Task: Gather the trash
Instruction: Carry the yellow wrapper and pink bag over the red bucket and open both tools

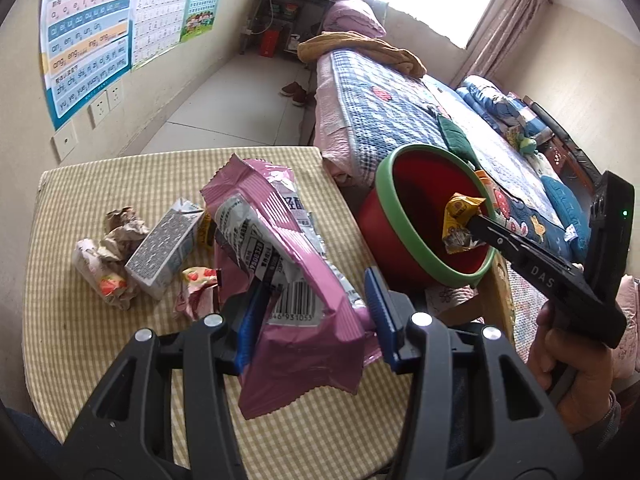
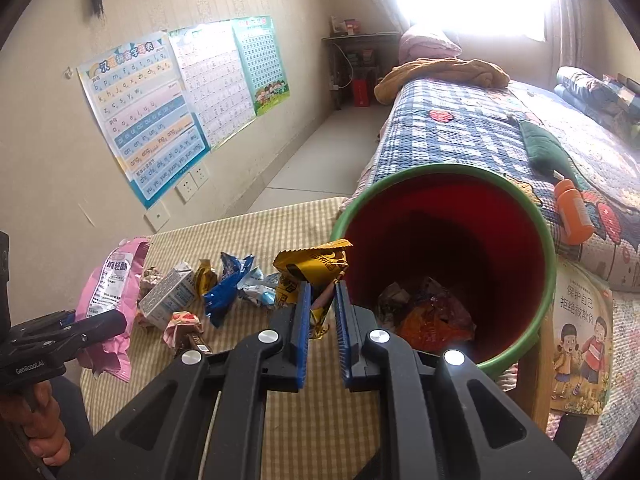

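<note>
My left gripper (image 1: pixel 316 312) has its blue pads (image 1: pixel 382 312) around a large pink snack bag (image 1: pixel 280 264), lifted off the checked table (image 1: pixel 120 332); the pads stand wide, pressing the bag's sides. The bag also shows in the right wrist view (image 2: pixel 110 292). My right gripper (image 2: pixel 322 316) is shut on a yellow wrapper (image 2: pixel 312 270) at the rim of the red bin with a green rim (image 2: pixel 532 240). In the left wrist view the wrapper (image 1: pixel 460 220) hangs over the bin's mouth (image 1: pixel 404 208). Crumpled trash lies in the bin's bottom (image 2: pixel 424 312).
On the table lie a small milk carton (image 1: pixel 164 248), crumpled paper (image 1: pixel 120 232), strawberry wrappers (image 1: pixel 196 284) and a blue wrapper (image 2: pixel 228 284). A bed (image 1: pixel 400 112) stands beside the table. A picture book (image 2: pixel 580 344) and an orange bottle (image 2: pixel 572 212) sit near the bin.
</note>
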The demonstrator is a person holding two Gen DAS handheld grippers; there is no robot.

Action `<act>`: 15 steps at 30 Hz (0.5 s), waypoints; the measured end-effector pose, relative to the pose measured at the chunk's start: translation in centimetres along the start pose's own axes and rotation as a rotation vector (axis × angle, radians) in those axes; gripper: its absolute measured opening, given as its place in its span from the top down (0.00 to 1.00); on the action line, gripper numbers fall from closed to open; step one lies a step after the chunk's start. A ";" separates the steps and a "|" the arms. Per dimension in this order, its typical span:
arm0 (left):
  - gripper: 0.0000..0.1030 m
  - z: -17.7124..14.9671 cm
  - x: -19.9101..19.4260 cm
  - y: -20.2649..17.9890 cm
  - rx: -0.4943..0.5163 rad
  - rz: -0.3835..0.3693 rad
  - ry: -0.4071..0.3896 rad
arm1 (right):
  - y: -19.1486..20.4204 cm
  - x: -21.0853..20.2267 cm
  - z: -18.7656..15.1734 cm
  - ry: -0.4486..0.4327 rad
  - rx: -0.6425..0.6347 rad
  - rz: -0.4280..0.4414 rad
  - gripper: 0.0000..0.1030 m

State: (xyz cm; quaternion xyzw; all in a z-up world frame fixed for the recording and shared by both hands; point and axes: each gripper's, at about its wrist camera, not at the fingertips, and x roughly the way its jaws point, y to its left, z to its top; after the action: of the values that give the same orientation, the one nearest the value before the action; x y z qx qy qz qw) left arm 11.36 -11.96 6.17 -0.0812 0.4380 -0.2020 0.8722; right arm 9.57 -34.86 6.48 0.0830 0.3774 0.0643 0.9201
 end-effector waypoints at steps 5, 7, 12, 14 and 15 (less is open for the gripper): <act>0.55 1.5 1.4 -2.9 0.052 -0.047 0.000 | -2.7 -0.6 0.3 -0.020 0.015 -0.049 0.88; 0.55 2.0 1.9 -4.0 0.072 -0.066 0.000 | -3.6 -0.8 0.5 -0.027 0.022 -0.065 0.88; 0.55 3.1 3.6 -6.9 0.119 -0.108 0.005 | -6.1 -1.4 0.8 -0.044 0.047 -0.095 0.88; 0.55 3.6 4.3 -8.0 0.136 -0.124 0.010 | -7.0 -1.4 0.9 -0.047 0.057 -0.105 0.88; 0.55 3.8 4.6 -8.5 0.144 -0.131 0.013 | -7.3 -1.5 1.0 -0.049 0.061 -0.109 0.88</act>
State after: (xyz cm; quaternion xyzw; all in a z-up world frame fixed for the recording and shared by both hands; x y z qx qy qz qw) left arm 14.48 -21.73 7.79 -0.0456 0.4217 -0.2899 0.8579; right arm 9.61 -42.37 6.71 0.0918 0.3604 0.0003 0.9283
